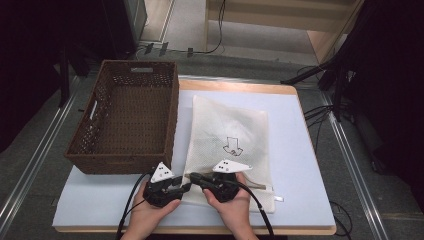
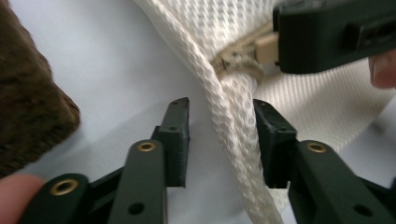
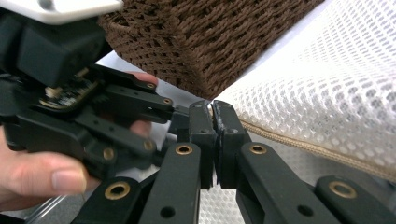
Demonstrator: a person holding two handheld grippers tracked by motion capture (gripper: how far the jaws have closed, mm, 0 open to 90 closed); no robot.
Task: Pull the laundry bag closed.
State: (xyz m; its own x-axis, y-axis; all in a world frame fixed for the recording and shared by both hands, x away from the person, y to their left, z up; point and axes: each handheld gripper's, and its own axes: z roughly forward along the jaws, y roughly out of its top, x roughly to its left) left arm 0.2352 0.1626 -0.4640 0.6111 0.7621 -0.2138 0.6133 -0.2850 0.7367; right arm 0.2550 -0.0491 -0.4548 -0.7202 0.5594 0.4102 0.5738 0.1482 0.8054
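Observation:
A white mesh bag (image 1: 230,135) lies flat on the table, with a zipper along its near edge. My left gripper (image 2: 220,107) is open at the bag's near left corner. The rolled mesh edge (image 2: 233,140) runs between its jaws, against the right pad and apart from the left one. My right gripper (image 3: 214,109) is shut, and the left gripper view shows its jaws pinching the beige zipper pull (image 2: 266,49) just beyond that corner. In the high view the left gripper (image 1: 184,187) and right gripper (image 1: 192,176) meet tip to tip, each held in a hand.
A brown wicker basket (image 1: 122,165) stands on the left of the pale mat (image 1: 300,150), its near corner close to both grippers. A black arrow (image 1: 232,146) is drawn on the bag. Cables trail from the grippers over the table's front edge.

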